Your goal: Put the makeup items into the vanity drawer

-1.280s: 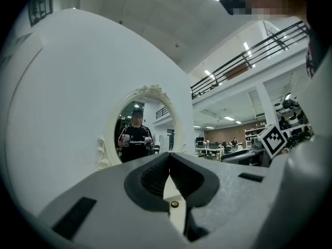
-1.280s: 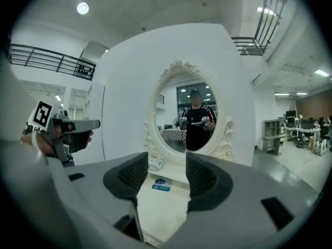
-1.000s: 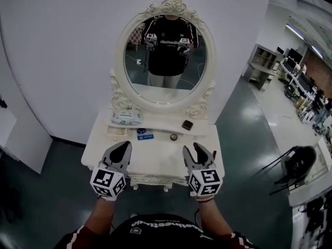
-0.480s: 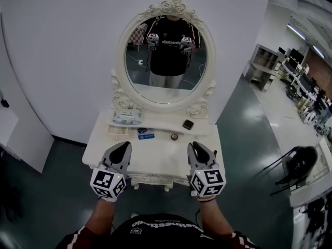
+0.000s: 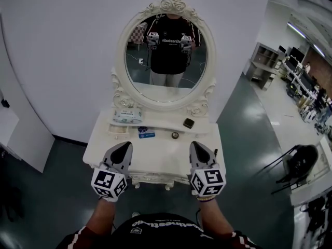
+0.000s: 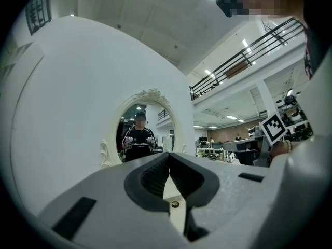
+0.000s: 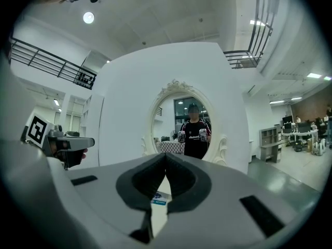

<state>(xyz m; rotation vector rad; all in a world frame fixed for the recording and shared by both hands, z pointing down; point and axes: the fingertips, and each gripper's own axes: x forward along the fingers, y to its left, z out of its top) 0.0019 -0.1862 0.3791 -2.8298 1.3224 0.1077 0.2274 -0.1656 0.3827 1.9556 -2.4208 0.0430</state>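
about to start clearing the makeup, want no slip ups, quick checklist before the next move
1. Left gripper empty: ok, jaws shut on nothing.
2. Right gripper empty: ok, jaws shut on nothing.
3. Jaws open for a grasp: not ok, both pairs are together.
4. Drawer open: not ok, nothing is pulled out in front.
5. Items in sight: ok, dark compact, round pot and blue packet lie on the vanity top.
6. Grippers apart from the items: ok, both hover near the front edge.

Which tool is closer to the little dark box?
Right. The right tool is just in front of the dark box; the left tool is well off to its left.
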